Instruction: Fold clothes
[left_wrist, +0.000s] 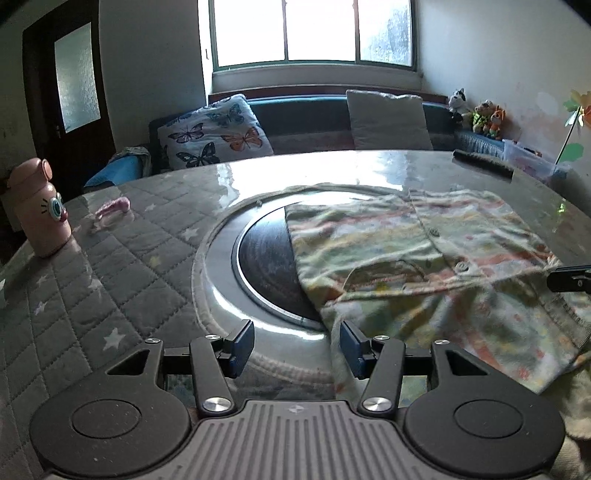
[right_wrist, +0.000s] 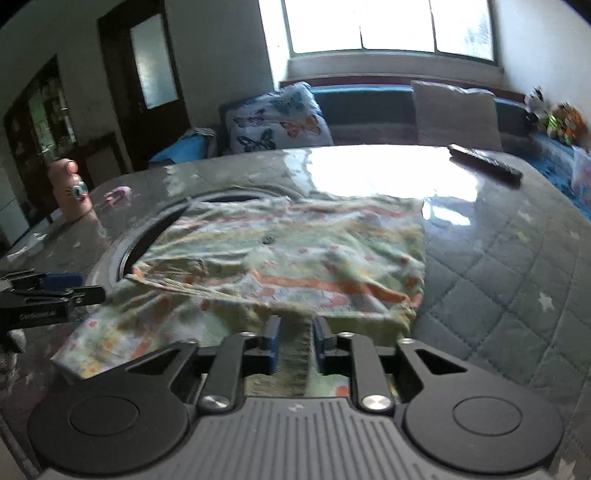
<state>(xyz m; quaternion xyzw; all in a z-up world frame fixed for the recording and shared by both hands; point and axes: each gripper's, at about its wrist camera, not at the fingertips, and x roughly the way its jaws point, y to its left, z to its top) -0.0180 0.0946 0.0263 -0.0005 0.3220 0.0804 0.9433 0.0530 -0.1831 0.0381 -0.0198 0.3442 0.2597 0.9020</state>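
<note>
i find the garment (right_wrist: 280, 254), a printed button-front shirt in green, orange and pale tones, lying on the surface (right_wrist: 491, 266), which carries a quilted grey cover with stars under a glossy sheet. the shirt partly covers a round dark inset (left_wrist: 266, 266) in the middle of the surface. its near part is doubled over and rumpled; the far part lies flatter, buttons showing.

right hand-held gripper (right_wrist: 293, 343): jaws narrow, with a ribbed hem band of the shirt running between the blue pads. the picture is blurred there, and i cannot tell whether the pads actually press on the cloth or merely flank it.

left hand-held gripper (left_wrist: 297, 343): jaws about half wide, nothing between them. its right pad sits at the shirt's near left edge, touching or just beside it; the gap looks onto the bare rim of the inset.

my judgement: the step in hand is taking hold of the near edge with both grippers, ahead of a fold across the body of the shirt. the right side is at or near its hold; the left has not yet taken cloth.

the next move calls for the left gripper to shift rightward onto the edge and close on it, then both to lift together and carry the edge evenly. risk noted: the glossy sheet may let the shirt slide.

a pink bottle (left_wrist: 38, 210) and a dark flat object (right_wrist: 485, 166) stand well apart from the work.
</note>
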